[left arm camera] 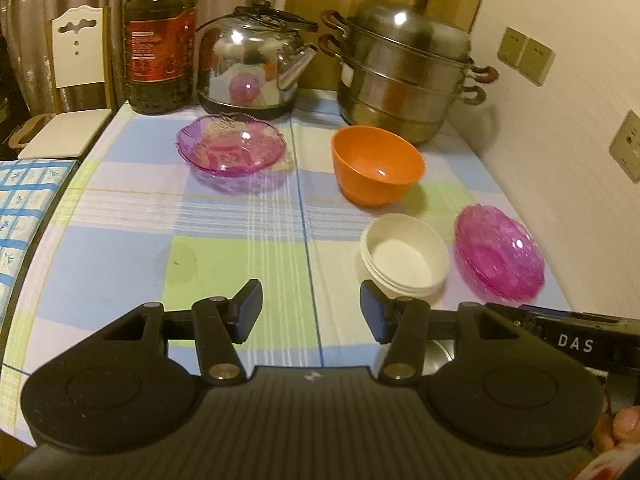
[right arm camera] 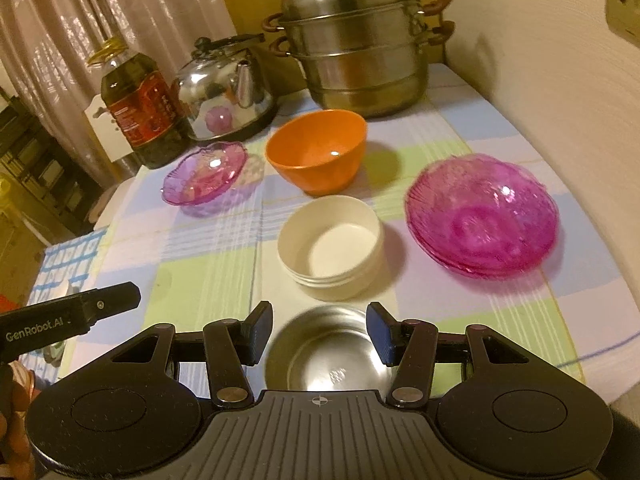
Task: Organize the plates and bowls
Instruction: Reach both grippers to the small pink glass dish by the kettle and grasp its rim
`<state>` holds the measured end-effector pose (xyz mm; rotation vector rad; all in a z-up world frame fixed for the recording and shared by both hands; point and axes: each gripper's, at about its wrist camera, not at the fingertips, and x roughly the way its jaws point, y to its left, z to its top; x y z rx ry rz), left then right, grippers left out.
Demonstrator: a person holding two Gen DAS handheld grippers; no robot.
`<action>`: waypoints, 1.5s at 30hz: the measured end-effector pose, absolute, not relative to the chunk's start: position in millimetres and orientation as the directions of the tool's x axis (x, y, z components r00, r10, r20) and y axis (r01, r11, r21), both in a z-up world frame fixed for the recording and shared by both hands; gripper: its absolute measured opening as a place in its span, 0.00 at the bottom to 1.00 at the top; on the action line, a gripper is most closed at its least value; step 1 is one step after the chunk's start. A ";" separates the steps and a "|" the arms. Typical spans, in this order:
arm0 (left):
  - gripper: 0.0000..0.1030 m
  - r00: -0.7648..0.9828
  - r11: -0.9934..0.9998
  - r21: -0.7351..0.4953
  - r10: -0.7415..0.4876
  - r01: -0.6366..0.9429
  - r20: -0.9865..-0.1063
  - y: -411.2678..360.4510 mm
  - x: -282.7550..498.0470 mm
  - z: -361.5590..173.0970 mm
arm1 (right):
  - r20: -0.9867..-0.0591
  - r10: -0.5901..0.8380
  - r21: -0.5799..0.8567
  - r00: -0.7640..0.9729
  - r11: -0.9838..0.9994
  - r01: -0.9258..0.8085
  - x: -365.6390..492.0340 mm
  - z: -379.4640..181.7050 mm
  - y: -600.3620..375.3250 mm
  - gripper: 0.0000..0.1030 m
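Table with a pastel checked cloth carries everything; orange bowl is my landmark, sitting upright mid-table. Biggest item: stacked steel steamer pot, lid on, directly behind the orange bowl against the back corner. Left of the steamer and behind-left of the orange bowl: shiny steel kettle, spout toward the steamer. Further left of the orange bowl, at the table's back edge: dark oil bottle with a red label. Beyond it, off the table: a white chair. Stack of pink glass plates lies in front-right of the orange bowl, near the wall side, apart from it. Single purple glass plate sits left of the orange bowl, clear gap between them, just in front of the kettle. White bowl, looks like a few nested ones, stands just in front of the orange bowl, close but not touching, between it and the grippers. Small steel bowl is nearest, in front of the white bowl on the same line from the orange bowl. Right gripper hangs over the steel bowl, fingers spread, the bowl seen through the gap, pads not on the rim as far as I can tell. Left gripper hovers front-left of the orange bowl over bare cloth, fingers spread, nothing between them; its right pad overlaps the white bowl's near edge in view, contact unclear.
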<state>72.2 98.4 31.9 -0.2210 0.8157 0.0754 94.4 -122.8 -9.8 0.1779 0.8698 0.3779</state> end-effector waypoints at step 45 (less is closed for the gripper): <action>0.51 0.708 0.873 -0.273 0.110 -0.404 -0.698 259.7 242.9 -46.0 | -0.696 0.496 0.407 0.519 0.868 -0.284 286.9 -68.7 44.1 0.50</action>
